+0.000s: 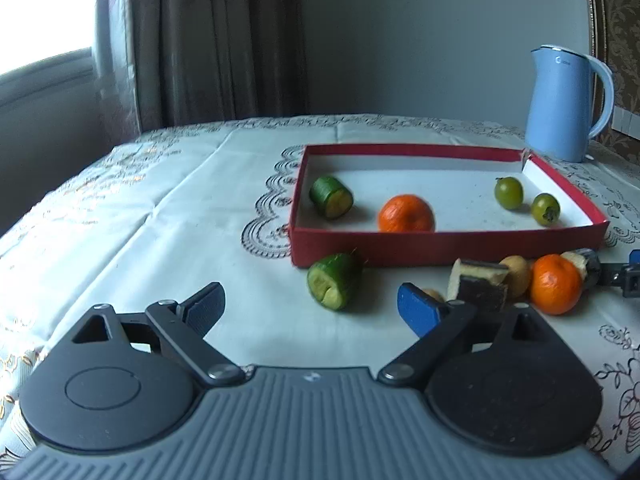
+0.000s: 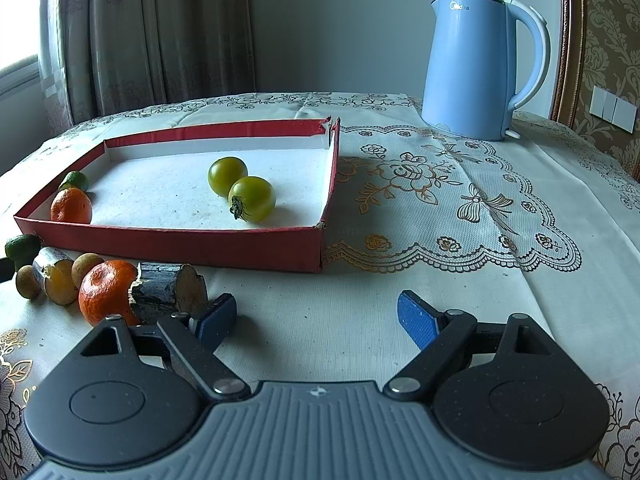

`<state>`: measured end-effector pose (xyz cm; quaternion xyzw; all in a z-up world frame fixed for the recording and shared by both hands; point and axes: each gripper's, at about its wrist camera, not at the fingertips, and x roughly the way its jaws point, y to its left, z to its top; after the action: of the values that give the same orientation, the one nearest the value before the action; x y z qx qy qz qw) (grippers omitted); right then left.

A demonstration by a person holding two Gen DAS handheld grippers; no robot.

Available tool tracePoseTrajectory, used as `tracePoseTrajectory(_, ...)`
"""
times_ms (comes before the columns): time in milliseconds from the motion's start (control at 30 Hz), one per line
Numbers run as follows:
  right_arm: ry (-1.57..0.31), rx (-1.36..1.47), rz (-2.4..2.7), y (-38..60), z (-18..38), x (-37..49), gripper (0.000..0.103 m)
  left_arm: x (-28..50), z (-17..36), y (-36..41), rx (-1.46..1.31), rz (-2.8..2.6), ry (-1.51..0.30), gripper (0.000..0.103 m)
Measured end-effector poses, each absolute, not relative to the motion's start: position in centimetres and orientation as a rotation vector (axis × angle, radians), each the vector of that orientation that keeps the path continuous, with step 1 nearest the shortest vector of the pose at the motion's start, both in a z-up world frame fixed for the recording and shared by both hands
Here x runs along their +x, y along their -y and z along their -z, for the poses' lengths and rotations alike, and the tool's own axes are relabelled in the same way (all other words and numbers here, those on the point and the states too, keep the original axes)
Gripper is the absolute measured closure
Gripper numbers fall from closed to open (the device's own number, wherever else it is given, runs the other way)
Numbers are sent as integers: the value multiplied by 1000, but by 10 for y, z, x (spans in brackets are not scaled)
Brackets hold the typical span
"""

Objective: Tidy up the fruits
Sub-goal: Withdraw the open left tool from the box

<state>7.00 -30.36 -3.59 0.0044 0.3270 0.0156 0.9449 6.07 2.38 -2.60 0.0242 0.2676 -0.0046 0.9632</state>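
Observation:
A red tray [image 1: 440, 246] with a white floor holds a cut cucumber piece [image 1: 331, 197], an orange [image 1: 406, 213] and two green tomatoes [image 1: 509, 193]. In front of it lie another cucumber piece [image 1: 335, 281], a dark-skinned chunk [image 1: 478, 285], a small brown fruit [image 1: 516, 276] and a second orange [image 1: 555, 284]. My left gripper [image 1: 312, 308] is open and empty, with the loose cucumber piece just beyond its gap. My right gripper [image 2: 318, 316] is open over bare cloth. Its left finger [image 2: 216, 320] is close to a dark chunk [image 2: 168, 292] beside the orange [image 2: 107, 292].
A blue kettle [image 2: 476, 68] stands at the back right of the table, behind the tray [image 2: 168, 244]. A lace-patterned cloth [image 2: 460, 208] covers the tabletop. Curtains and a window are at the back left. The table's left edge [image 1: 48, 200] drops away.

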Motion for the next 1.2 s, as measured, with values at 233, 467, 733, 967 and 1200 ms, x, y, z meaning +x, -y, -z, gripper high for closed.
tracePoseTrajectory(233,-604,87,-23,311,28,54,15,65,35,-36,-4,32,-600,10)
tracePoseTrajectory(467,-550,181,-159,299,6,38,15,66,37,-35,1,51,-615,7)
tracePoseTrajectory(733,-581,156,-181,272,15,47,15,68,38,-35,0,50,-626,6)
tracePoseTrajectory(967,-587,134,-131,272,21,53,15,68,38,-36,-5,54,-623,5)
tracePoseTrajectory(1200,-561,49,-78,271,19,49,15,68,38,-38,-14,60,-619,5)
